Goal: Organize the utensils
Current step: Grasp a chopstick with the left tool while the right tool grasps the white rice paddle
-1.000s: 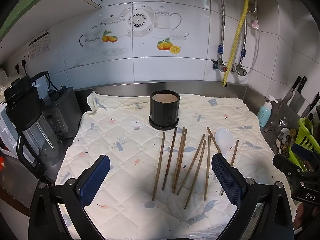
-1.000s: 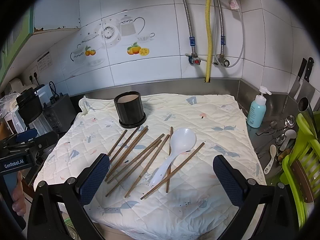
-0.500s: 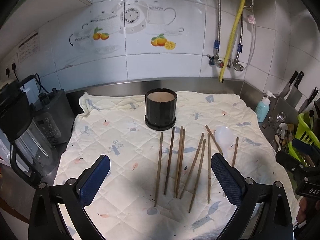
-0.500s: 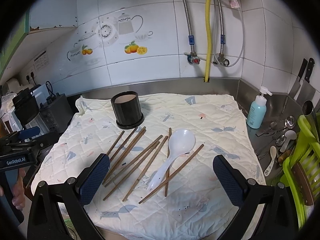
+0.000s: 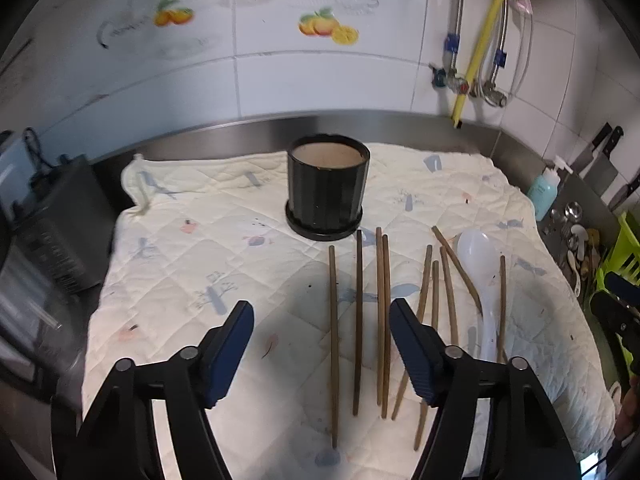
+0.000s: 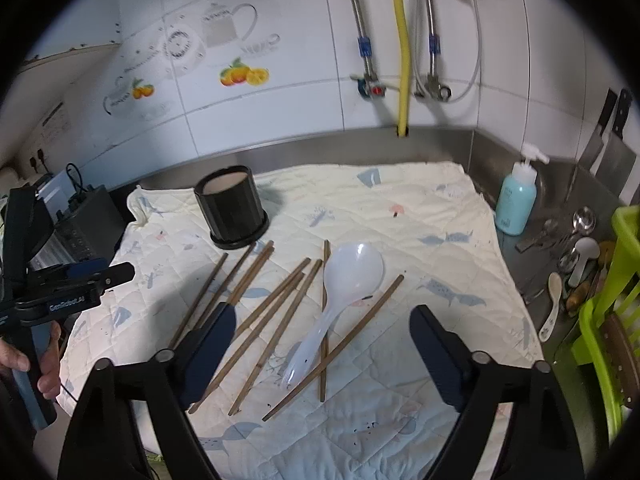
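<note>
Several brown chopsticks [image 5: 358, 320] lie side by side on a quilted cloth [image 5: 200, 240], in front of an upright black holder [image 5: 326, 192]. A white spoon [image 5: 478, 256] lies among the right-hand sticks. My left gripper [image 5: 320, 312] hovers over the leftmost chopsticks. Its jaws are closing, with sticks below the gap and no pad touching them. My right gripper [image 6: 324, 316] hangs above the white spoon [image 6: 352, 272] and the chopsticks [image 6: 276, 308] crossing it, its jaws closing slightly and gripping nothing. The holder [image 6: 234, 212] stands at the back left.
A teal soap bottle [image 6: 514, 204], loose spoons [image 6: 576, 248] and a green rack [image 6: 608, 320] crowd the steel counter at right. Knives [image 6: 612, 132] hang on the tiled wall. A dark appliance [image 5: 60, 232] stands left of the cloth. A hand [image 6: 44, 364] holds the left gripper's handle.
The left gripper has come forward and down toward the chopsticks, and its jaws have narrowed. The right gripper has edged forward and down, its jaws slightly narrower.
</note>
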{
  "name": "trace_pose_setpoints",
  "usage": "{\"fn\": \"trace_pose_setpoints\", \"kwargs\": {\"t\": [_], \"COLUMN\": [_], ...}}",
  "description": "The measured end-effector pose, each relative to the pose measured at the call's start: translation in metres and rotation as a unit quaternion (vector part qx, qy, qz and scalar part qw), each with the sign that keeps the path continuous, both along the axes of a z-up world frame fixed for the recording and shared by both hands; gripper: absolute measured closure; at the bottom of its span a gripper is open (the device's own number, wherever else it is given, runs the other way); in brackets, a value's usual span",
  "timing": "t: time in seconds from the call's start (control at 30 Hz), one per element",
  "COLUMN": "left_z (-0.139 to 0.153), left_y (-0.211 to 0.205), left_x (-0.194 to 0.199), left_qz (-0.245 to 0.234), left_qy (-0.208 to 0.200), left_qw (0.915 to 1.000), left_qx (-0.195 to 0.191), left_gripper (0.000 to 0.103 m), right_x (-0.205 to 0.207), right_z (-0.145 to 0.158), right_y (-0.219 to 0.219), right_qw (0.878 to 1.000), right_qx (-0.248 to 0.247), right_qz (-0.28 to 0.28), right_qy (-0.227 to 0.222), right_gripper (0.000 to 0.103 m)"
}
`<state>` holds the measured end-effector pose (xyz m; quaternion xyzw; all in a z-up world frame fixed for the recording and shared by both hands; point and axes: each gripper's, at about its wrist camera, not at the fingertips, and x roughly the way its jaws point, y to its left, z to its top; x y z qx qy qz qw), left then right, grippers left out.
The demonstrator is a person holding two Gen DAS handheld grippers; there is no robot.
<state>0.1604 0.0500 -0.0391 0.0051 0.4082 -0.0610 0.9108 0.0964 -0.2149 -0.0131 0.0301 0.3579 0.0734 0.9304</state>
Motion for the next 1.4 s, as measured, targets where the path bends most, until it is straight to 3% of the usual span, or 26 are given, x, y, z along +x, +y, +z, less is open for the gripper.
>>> {"fn": "trace_pose_setpoints", "kwargs": {"t": [0.33,0.53,1.03,1.23,1.4], "left_z": [-0.050,-0.085,-0.136,-0.140,-0.140], "left_y": [-0.011,-0.019,-0.031,-0.041,-0.048], "left_x": [0.085,0.130,0.187,0.194,0.194], "left_qz": [-0.063,-0.085,-0.086,-0.089,-0.091], "left_qy": [0.061,0.099,0.147,0.139,0.130], "left_qw": [0.9957,0.9906,0.9845,0.9860,0.9873], "left_qx": [-0.029,-0.041,-0.041,-0.025,-0.008], "left_gripper": [0.061,0.073,0.083,0.093,0.094], "right_x": [0.030,0.044,0.074,0.086,0.097], "right_z": [-0.024,-0.037,-0.060,-0.070,-0.073], "right_y": [-0.010,-0.022,-0.037,-0.042,-0.041], "right_qw": [0.999,0.996,0.991,0.989,0.988], "right_qx": [0.002,0.008,0.025,0.036,0.043], "right_qz": [-0.029,-0.049,-0.070,-0.070,-0.068], "right_qy": [0.045,0.069,0.107,0.124,0.129], "right_gripper": [0.030,0.037,0.043,0.051,0.052]}}
